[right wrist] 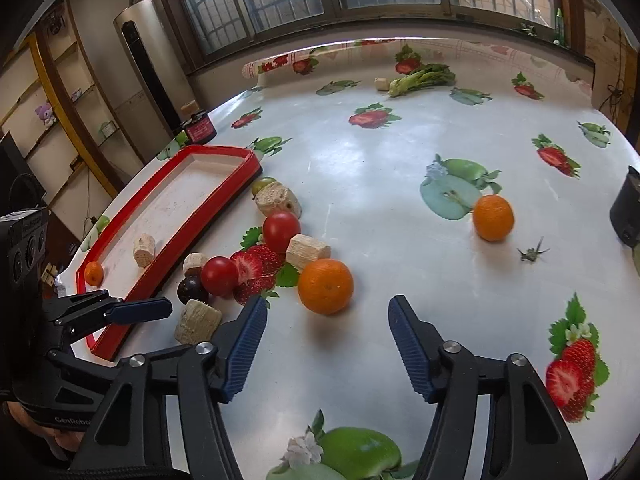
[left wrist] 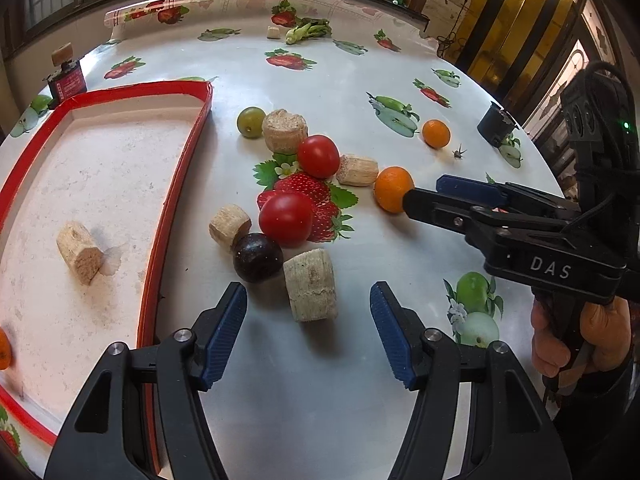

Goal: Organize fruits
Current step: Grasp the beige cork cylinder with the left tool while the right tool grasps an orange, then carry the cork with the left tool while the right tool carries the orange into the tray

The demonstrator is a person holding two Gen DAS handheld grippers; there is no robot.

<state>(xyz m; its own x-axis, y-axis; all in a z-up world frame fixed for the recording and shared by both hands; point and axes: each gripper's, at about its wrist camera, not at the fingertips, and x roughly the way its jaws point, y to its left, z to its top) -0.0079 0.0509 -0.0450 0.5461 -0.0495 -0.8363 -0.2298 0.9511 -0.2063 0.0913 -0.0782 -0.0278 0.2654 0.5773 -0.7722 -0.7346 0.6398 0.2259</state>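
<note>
Left wrist view: the left gripper [left wrist: 308, 316] is spread wide with nothing between its ribbed blue pads [left wrist: 226, 336]. Just ahead of them lies a rough, fibrous cork-like cylinder [left wrist: 310, 284] on its side. Beyond it and slightly left sit a glossy dark plum [left wrist: 258, 257], a smooth red tomato [left wrist: 285, 219] and a second tomato [left wrist: 318, 156], with more pale cylinders among them and a green round fruit [left wrist: 251, 121] farthest out. To the left lies a shallow red-rimmed tray [left wrist: 182, 184] with a scuffed white floor; it holds one cylinder [left wrist: 80, 254] and an orange fruit [left wrist: 3, 349] cut off by the frame edge. The right gripper [left wrist: 416, 196] reaches in from the right, its tips covering part of an orange [left wrist: 390, 194]; whether they touch it, and how far they are parted, cannot be told from this angle. A smaller orange [left wrist: 436, 133] sits farther off.

Right wrist view: the right gripper [right wrist: 328, 330] is wide open and empty, and the pebbled near orange [right wrist: 325, 286] sits just ahead of the gap, toward the left pad. The far orange [right wrist: 493, 217] lies well ahead to the right, a small dry stem piece [right wrist: 532, 252] near it. The fruit cluster and tray [right wrist: 240, 196] lie ahead to the left; the left gripper [right wrist: 160, 308] partly hides the tray's near rim. The glossy fruit-print tablecloth [right wrist: 380, 152] covers the table.
</note>
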